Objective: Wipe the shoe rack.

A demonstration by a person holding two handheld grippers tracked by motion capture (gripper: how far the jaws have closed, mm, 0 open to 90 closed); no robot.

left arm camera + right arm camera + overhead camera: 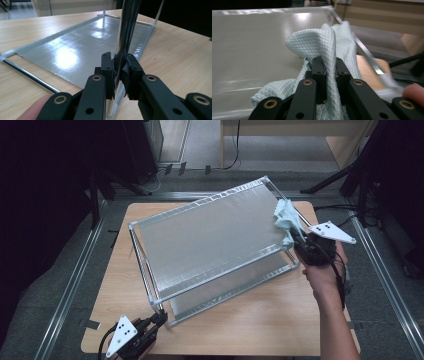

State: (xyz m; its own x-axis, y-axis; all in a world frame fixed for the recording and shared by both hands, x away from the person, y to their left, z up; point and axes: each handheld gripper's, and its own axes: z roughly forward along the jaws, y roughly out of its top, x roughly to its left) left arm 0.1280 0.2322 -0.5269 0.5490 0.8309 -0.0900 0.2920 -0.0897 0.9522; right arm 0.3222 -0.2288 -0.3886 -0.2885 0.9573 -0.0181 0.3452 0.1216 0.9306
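**Shelf wipe reaches the far edge**

My left gripper [159, 319] is clenched on the near corner post [124, 50] of the two-tier rack [210, 235], steadying it on the table [280, 320]. My right gripper [295, 242] grasps a pale green cloth [324, 42], which lies at the right end of the top shelf [200, 240]. I judge the wipe well along; the lower shelf [75, 47] looks untouched.

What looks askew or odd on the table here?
The shelf rack sits skewed across the table, its far right corner past the edge. Otherwise orderly: the left tongs clamp its near corner post, and the right tongs hold a cloth at the top shelf's right end.
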